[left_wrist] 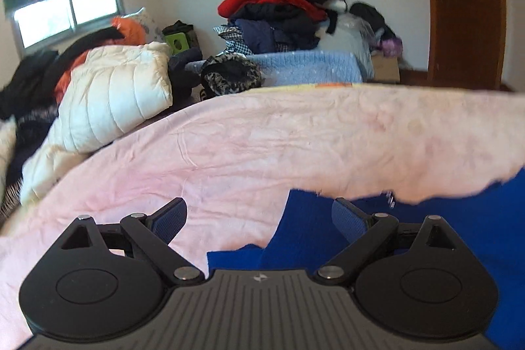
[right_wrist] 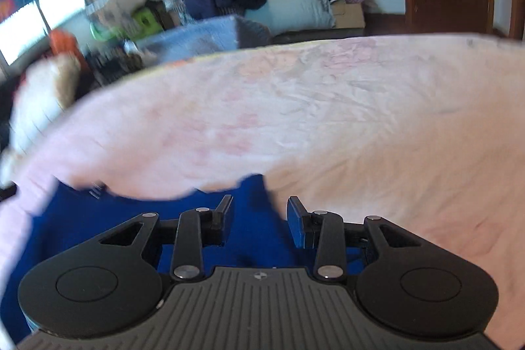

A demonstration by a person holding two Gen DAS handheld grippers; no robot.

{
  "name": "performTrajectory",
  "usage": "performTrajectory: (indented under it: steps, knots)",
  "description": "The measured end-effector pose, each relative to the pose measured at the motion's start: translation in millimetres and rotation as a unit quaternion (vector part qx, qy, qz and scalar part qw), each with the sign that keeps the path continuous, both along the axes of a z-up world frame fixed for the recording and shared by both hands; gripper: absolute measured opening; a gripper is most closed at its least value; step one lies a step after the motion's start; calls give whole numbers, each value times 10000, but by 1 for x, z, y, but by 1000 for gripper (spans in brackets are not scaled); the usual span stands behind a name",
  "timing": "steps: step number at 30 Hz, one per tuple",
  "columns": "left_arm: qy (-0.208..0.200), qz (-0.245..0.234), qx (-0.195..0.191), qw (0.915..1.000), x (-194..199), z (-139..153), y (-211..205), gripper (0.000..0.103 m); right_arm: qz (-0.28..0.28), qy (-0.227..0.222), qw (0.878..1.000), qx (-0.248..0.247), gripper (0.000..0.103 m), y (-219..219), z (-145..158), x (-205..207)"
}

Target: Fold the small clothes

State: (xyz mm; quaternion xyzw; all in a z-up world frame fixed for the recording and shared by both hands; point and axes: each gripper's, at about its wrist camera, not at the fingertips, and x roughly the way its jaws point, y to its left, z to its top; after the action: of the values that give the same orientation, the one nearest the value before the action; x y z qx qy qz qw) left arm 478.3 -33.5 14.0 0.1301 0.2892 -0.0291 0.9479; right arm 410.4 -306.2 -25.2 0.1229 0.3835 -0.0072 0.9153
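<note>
A bright blue garment lies flat on the pink bedsheet, close under both grippers. In the left wrist view its left edge runs between the fingers. My left gripper stands wide open above that edge, its blue pads clear of the cloth. In the right wrist view the blue garment spreads to the left and below, its right edge passing between the fingers. My right gripper is partly open over that edge on the pink bedsheet, with the pads not pressing on anything. The view is blurred.
A white quilted jacket and dark clothes lie at the bed's left. Beyond the bed stand a light blue blanket, a tall pile of red and dark clothes, a window and a wooden door.
</note>
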Motion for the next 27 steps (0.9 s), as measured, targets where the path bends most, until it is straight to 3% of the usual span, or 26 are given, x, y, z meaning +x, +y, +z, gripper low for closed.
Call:
performTrajectory:
  steps: [3, 5, 6, 10, 15, 19, 24, 25, 26, 27]
  knots:
    - [447, 26, 448, 9980, 5, -26, -13, 96, 65, 104, 9998, 141, 39, -3, -5, 2]
    - [484, 30, 619, 9969, 4, -41, -18, 96, 163, 99, 9994, 303, 26, -7, -3, 1]
    - [452, 75, 606, 9971, 5, -46, -18, 96, 255, 121, 9988, 402, 10, -8, -3, 0]
    - [581, 271, 190, 9978, 9, -47, -11, 97, 288, 91, 9981, 534, 10, -12, 2, -4]
    - [714, 275, -62, 9970, 11, -47, -4, 97, 39, 73, 9967, 811, 8, -27, -2, -6]
    - [656, 272, -125, 9974, 8, -50, -3, 97, -60, 72, 9954, 954, 8, -30, -6, -7]
    - [619, 299, -203, 9974, 8, -51, 0, 99, -88, 42, 9969, 778, 7, -23, -10, -7]
    - [620, 317, -222, 9973, 9, -52, 1, 100, -125, 59, 9971, 742, 14, -22, -9, -8]
    - [615, 324, -231, 9973, 9, -51, 1, 101, -141, 53, 9968, 780, 14, -23, -9, -9]
    - [609, 319, -234, 9974, 9, -51, 1, 101, -160, 21, 9955, 931, 22, -25, -8, -12]
